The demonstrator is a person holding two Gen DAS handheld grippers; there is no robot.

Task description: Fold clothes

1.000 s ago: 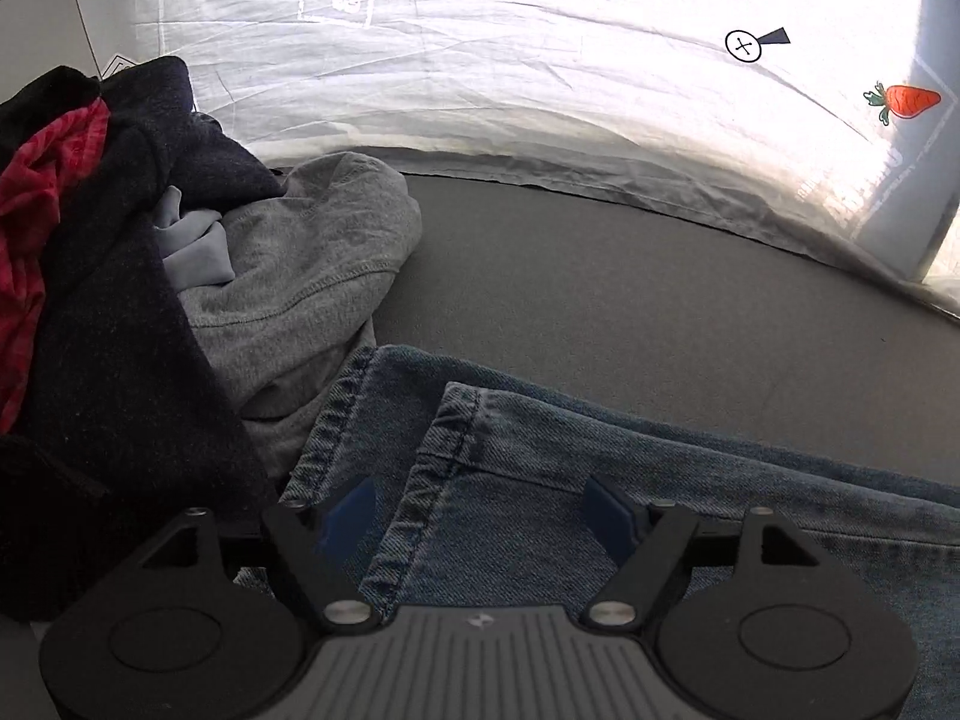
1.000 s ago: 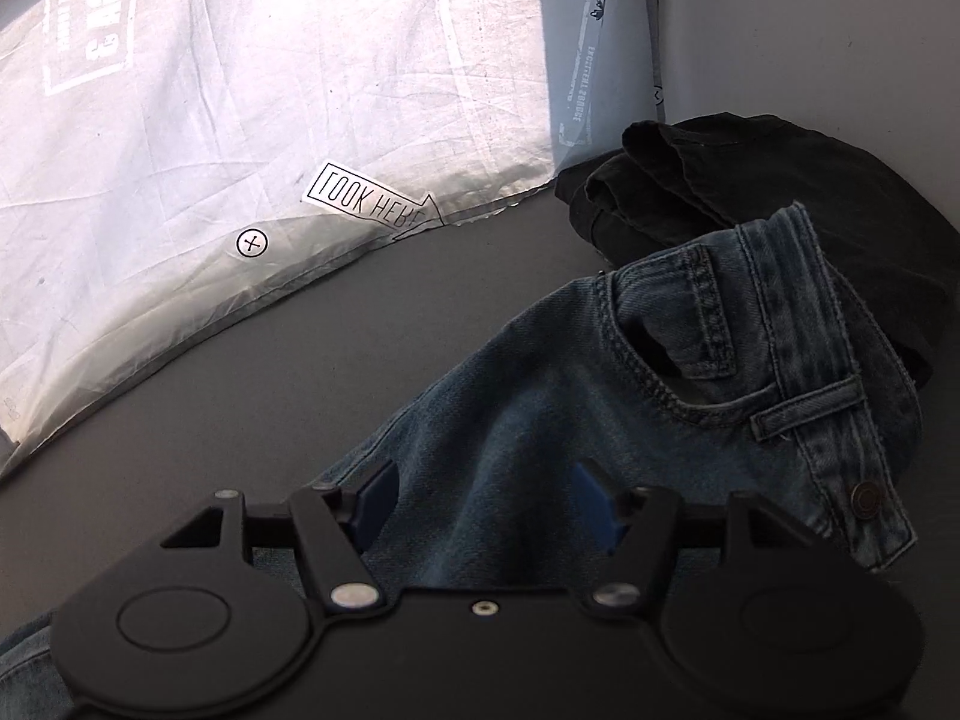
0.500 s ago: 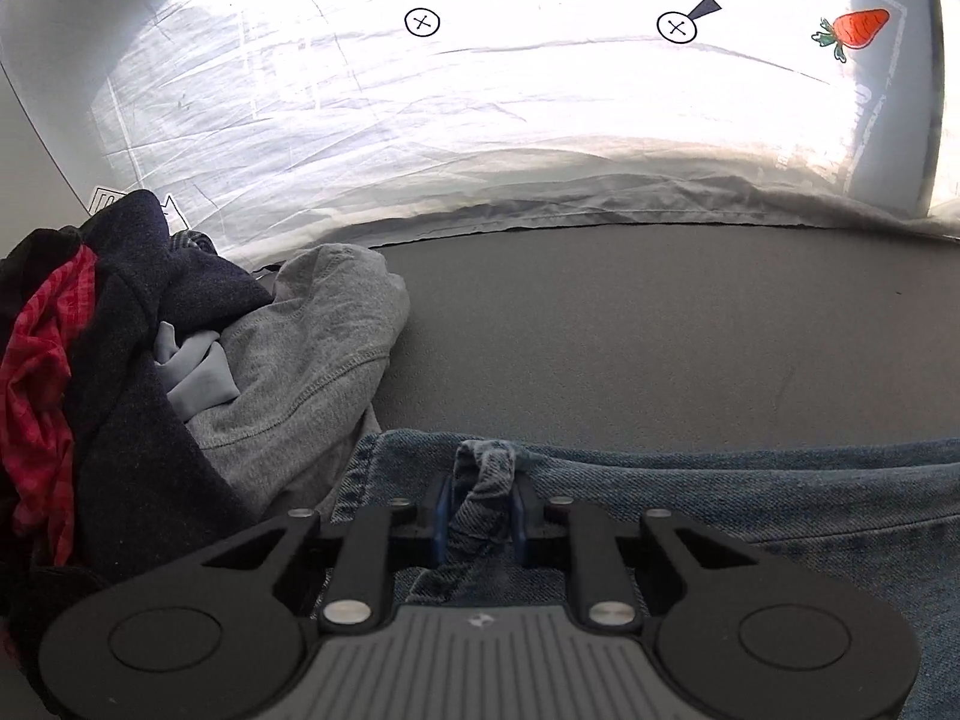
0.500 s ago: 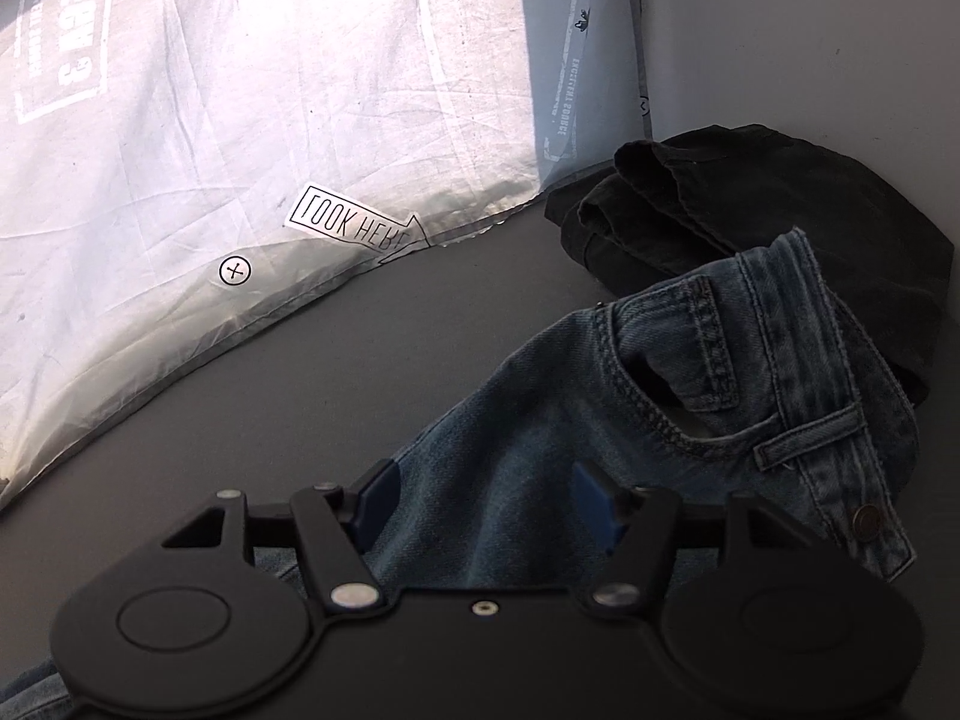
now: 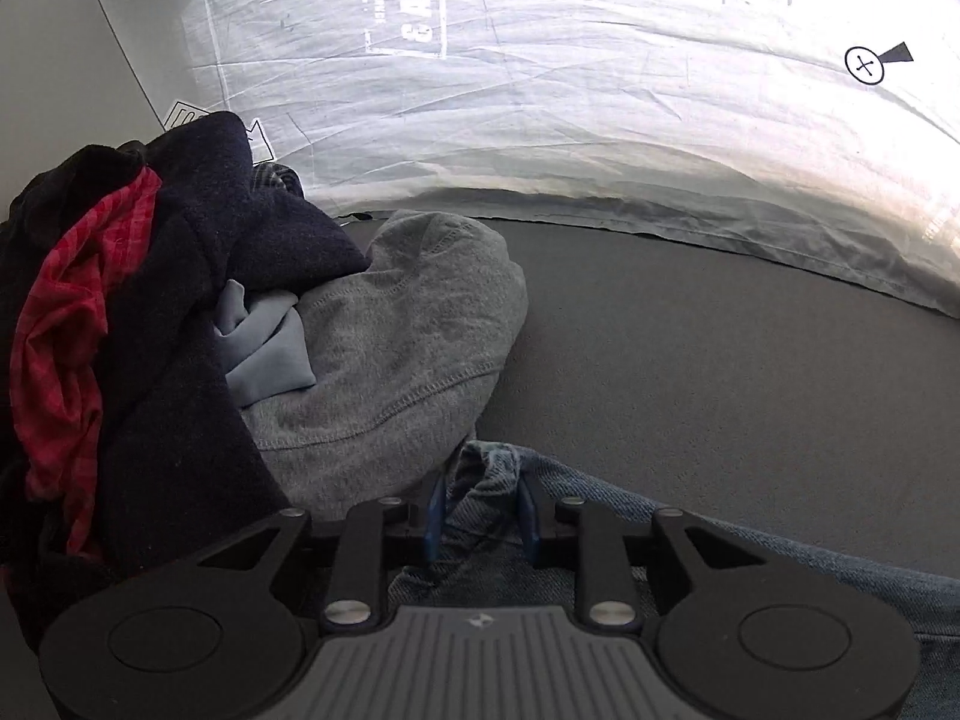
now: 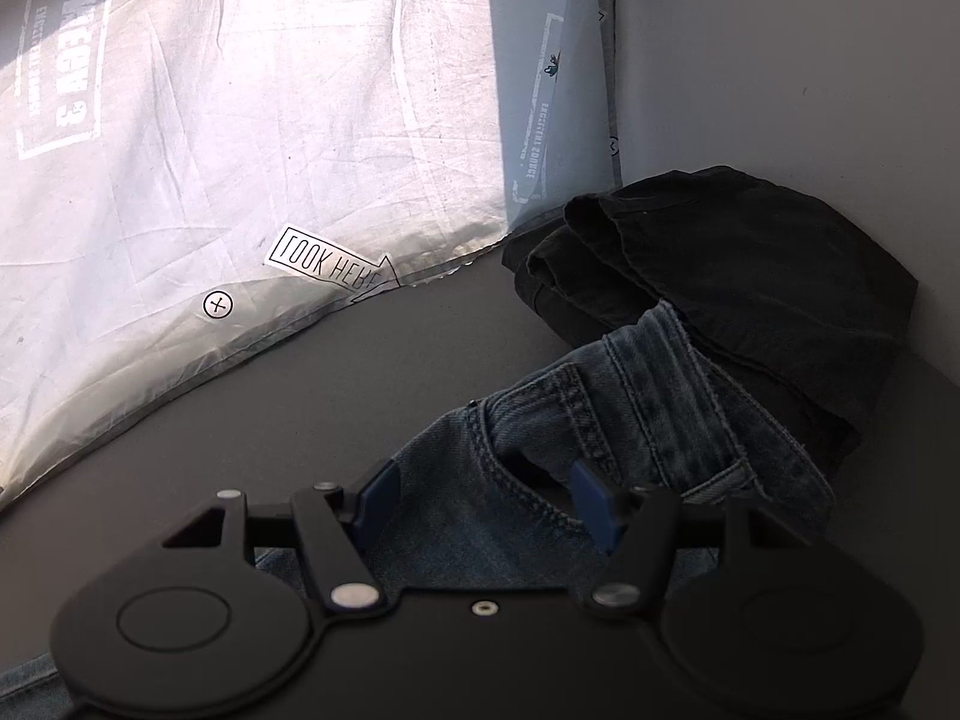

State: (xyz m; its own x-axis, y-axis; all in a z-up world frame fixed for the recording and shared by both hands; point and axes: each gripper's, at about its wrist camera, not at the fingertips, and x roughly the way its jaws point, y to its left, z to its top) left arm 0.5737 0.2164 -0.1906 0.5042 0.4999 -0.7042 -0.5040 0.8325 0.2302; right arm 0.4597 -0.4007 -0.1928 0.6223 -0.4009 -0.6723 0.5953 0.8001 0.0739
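Observation:
Blue jeans (image 5: pixel 690 540) lie on the grey table. My left gripper (image 5: pixel 480 507) is shut on a bunched hem of the jeans, right beside the pile of clothes. In the right wrist view the waist end of the jeans (image 6: pixel 600 438) shows its pocket and belt loops. My right gripper (image 6: pixel 489 504) is open, its blue pads on either side of the denim by the pocket opening, just above the fabric.
A heap of clothes sits at the left: grey sweatshirt (image 5: pixel 390 360), dark navy garment (image 5: pixel 198 300), red plaid shirt (image 5: pixel 60 330). A folded black garment (image 6: pixel 750 276) lies behind the jeans' waist. A white printed sheet (image 6: pixel 240 150) covers the back wall.
My left gripper closed on the jeans' hem and drew it left toward the clothes pile. My right gripper stayed open and moved forward over the pocket area.

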